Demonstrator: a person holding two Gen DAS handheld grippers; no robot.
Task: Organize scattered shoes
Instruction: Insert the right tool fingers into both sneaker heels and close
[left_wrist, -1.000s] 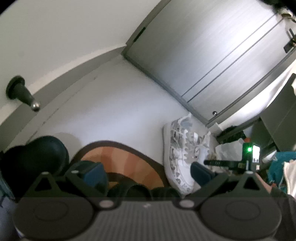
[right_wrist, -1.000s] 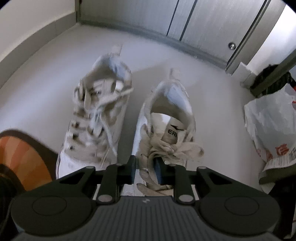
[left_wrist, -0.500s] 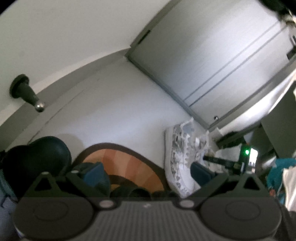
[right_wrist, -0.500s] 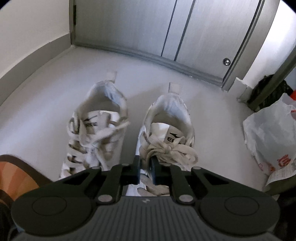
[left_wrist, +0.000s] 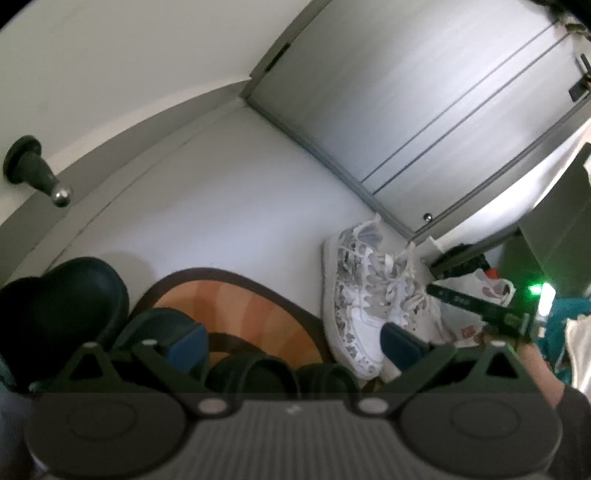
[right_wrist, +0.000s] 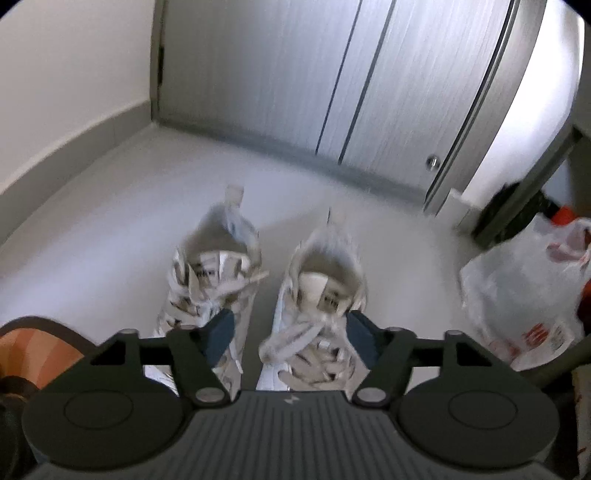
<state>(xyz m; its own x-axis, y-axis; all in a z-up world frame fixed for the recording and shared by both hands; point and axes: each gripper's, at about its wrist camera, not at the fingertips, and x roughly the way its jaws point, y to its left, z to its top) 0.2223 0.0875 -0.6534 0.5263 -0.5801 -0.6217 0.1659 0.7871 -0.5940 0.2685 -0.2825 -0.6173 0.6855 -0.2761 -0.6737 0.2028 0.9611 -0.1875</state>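
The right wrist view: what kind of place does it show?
Probably a home entryway. A pair of white sneakers stands on a pale floor before grey sliding doors, an orange mat lies nearby, and a door stopper sticks out from the wall.

- A home entryway: grey sliding closet doors across the top of the frame.
- Sneakers on pale floor, an orange doormat lower left, a wall doorstop.
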